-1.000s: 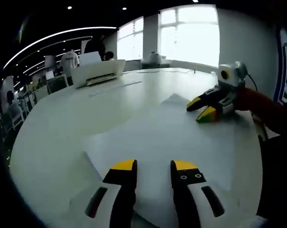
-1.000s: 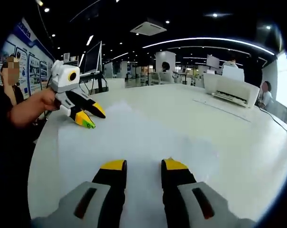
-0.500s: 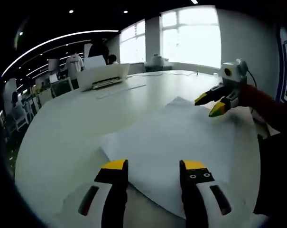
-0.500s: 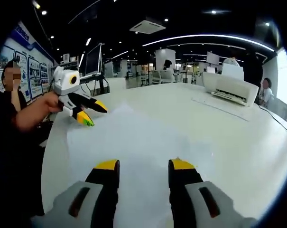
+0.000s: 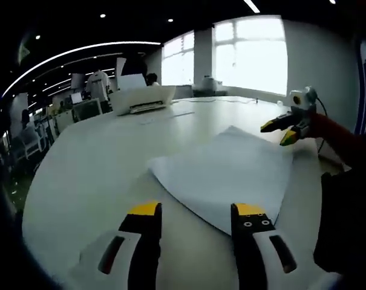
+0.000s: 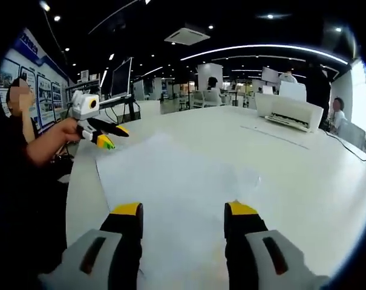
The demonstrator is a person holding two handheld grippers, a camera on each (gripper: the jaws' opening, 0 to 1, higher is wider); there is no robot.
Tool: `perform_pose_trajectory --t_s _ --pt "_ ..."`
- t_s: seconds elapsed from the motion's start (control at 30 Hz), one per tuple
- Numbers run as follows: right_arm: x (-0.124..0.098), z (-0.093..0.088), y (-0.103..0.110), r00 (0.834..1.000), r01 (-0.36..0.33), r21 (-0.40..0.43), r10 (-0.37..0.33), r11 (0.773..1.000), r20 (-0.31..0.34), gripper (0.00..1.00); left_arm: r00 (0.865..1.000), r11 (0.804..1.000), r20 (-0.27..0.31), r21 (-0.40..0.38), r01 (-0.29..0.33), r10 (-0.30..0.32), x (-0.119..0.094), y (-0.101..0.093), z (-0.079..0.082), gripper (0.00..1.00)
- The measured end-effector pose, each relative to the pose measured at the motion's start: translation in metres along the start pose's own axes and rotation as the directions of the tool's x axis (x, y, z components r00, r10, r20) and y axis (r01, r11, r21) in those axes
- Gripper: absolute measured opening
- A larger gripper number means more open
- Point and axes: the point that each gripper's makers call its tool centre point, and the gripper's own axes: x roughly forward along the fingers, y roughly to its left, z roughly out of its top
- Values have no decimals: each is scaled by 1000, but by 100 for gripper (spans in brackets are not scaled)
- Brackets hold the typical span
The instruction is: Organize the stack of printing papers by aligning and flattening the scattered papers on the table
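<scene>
Your left gripper (image 5: pixel 196 210): jaws spread, nothing between them, tips over bare table (image 5: pixel 86 157) just short of the near edge of the papers (image 5: pixel 231 172). Your right gripper (image 6: pixel 183 210): jaws also spread wide and empty, tips hanging over the papers' near portion; whether they touch the sheet, cannot tell.

Papers lie in a loose white spread on the round table, in front of you, between the two grippers. In the left gripper view one corner points toward the table's middle and the far edge reaches toward your right gripper at the far side. In the right gripper view the sheets look fanned, with faint offset edges near the centre; the stack is not yet squared.

Farther out: a printer (image 5: pixel 143 98) at the far side of the table, well apart from the papers. People and chairs stand beyond it, under the windows.

Risks, as a judgement: both grippers are empty, so the stack is uncontrolled. If you push in from one side alone, the top sheets will likely slide over the lower ones and fan worse. Close on a single edge and you may crease or lift just one sheet. Drive the stack too hard toward your side and sheets could slip off the table's rim.
</scene>
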Motion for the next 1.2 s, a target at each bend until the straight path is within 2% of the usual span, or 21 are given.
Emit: perform_pose_trajectory --t_s 0.33,0.5,0.7,0.8,0.87,1.0,1.13,1.2 --pt "-40 2 2 999 32 -7 -32 999 23 51 999 999 -4 10 -43 43 -31 4 -9 52" --pt "-58 -7 3 998 55 -4 -54 999 7 52 998 998 1 -22 -57 57 -48 6 -12 52" --pt "-67 -10 5 998 64 9 -64 998 12 52 998 998 9 -37 -58 58 -69 -8 -16 52" --pt "-68 -10 6 998 62 4 -62 998 9 52 996 995 59 -85 -56 61 -88 -12 -13 52" --pt "-68 -11 7 998 62 -1 -62 998 -1 52 995 993 67 -96 -67 74 -95 -10 -14 53" --pt "-73 -10 11 998 65 -11 -66 998 -19 52 994 991 61 -111 -80 88 -108 -8 -18 54" --pt "-82 -9 13 997 69 -19 -70 997 -35 53 995 990 25 -104 -93 96 -121 -9 -22 54" --pt "-90 -9 14 996 76 -18 -76 997 -41 53 996 988 -2 -124 -90 90 -128 -11 -26 53"
